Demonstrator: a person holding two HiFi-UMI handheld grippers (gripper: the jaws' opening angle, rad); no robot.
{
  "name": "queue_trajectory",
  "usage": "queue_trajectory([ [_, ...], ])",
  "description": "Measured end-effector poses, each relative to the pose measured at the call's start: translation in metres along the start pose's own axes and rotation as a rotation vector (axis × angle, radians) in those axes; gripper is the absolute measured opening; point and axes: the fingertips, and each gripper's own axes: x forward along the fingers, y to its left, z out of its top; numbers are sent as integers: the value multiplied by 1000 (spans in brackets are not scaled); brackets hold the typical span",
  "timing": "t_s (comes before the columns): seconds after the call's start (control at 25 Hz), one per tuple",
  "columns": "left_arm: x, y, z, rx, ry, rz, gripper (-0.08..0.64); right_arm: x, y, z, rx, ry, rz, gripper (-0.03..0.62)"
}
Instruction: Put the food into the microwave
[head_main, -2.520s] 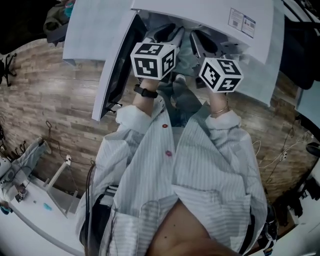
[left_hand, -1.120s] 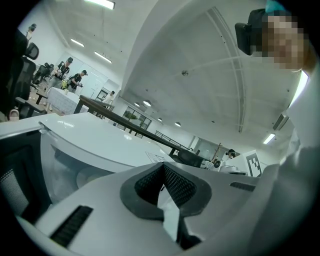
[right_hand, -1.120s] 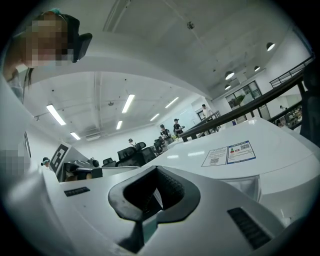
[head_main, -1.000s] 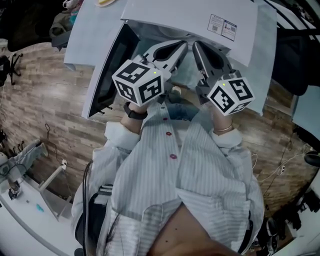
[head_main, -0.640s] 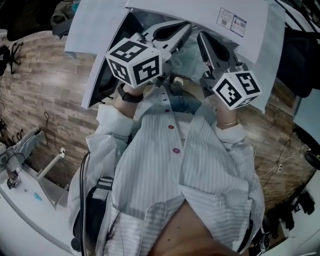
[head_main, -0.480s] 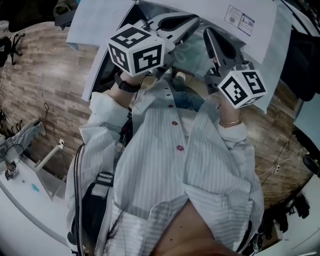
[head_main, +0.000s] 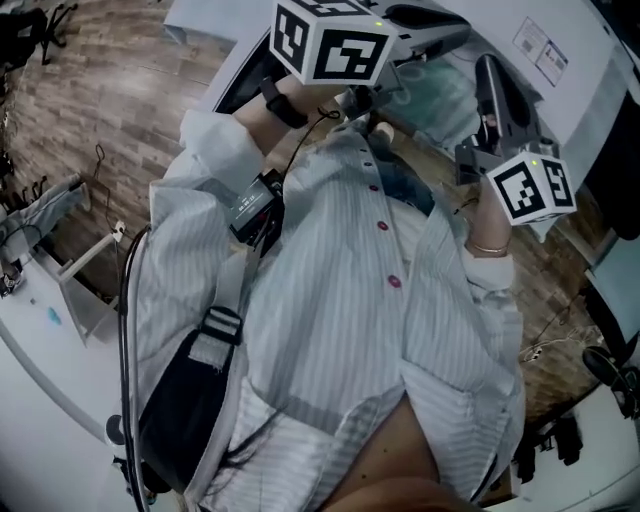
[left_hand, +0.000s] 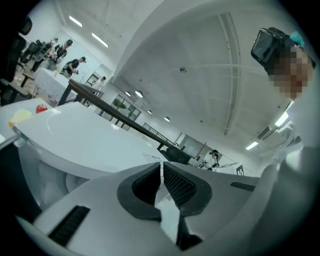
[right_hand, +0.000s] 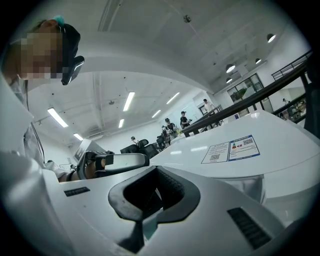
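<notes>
The white microwave (head_main: 575, 75) fills the head view's top right, its door (head_main: 232, 88) swung open to the left. My left gripper (head_main: 455, 22) is raised in front of its opening, jaws shut with nothing between them. My right gripper (head_main: 487, 68) sits beside it on the right, also shut and empty. In the left gripper view the left gripper (left_hand: 161, 166) points level over the microwave's white top (left_hand: 90, 142). A yellow thing (left_hand: 21, 116) and a red thing (left_hand: 41, 107), perhaps the food, lie far left there. The right gripper (right_hand: 156, 170) looks across the labelled top (right_hand: 230, 149).
My striped shirt (head_main: 330, 300) and a black bag (head_main: 185, 400) fill most of the head view. Wooden floor (head_main: 90, 110) lies to the left, and a white table (head_main: 50, 330) at the lower left. Cables (head_main: 545, 335) trail on the right. People and desks stand far off (right_hand: 172, 125).
The head view has swung down and left, so the microwave and both grippers have slid toward the top right corner. Both grippers stay shut and empty, hardly moved against the microwave.
</notes>
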Motion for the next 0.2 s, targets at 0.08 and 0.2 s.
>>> queue_trajectory([
  [0.08, 4, -6, 0, -35, 10, -53, 15, 0, 1, 1, 0, -4, -1, 32],
  [0.2, 11, -15, 0, -57, 18, -135, 31, 2, 3, 5, -11, -17, 2, 32],
])
